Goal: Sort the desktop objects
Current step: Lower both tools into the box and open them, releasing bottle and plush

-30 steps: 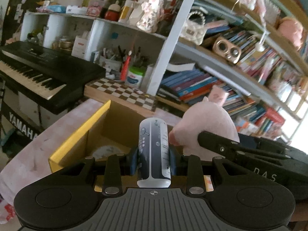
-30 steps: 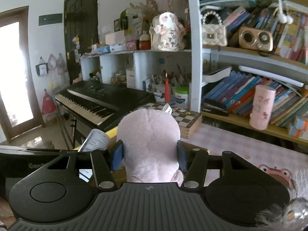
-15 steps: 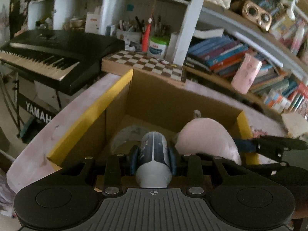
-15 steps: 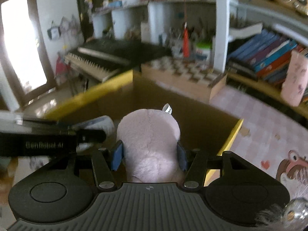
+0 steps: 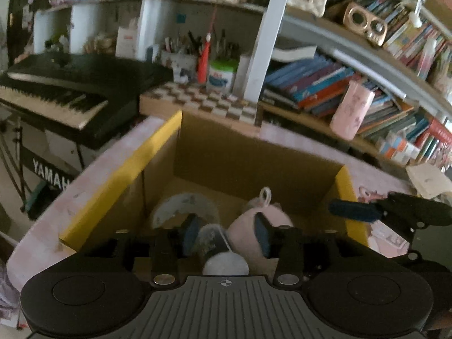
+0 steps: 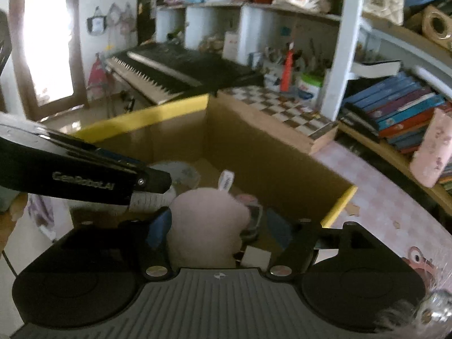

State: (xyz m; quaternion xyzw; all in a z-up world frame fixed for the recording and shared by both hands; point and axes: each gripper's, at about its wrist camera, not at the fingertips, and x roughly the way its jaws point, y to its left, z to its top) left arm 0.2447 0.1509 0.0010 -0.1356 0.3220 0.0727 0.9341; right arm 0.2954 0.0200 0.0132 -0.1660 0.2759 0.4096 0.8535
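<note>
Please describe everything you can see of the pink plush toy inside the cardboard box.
The pink plush toy is soft, rounded and fuzzy, with a small white label loop on top. It sits low inside the cardboard box, between the pads of the right tongs, whose jaws are opening and no longer squeeze it. A grey-white bottle lies close beside it; whether they touch is unclear.

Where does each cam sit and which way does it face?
Left wrist: on the left gripper, looking down into the cardboard box; jaws opening, bottle between them; right gripper enters at right.
Right wrist: on the right gripper, same box; jaws opening around the pink plush; left gripper at left.
Shared: box, plush, chessboard, keyboard.
</note>
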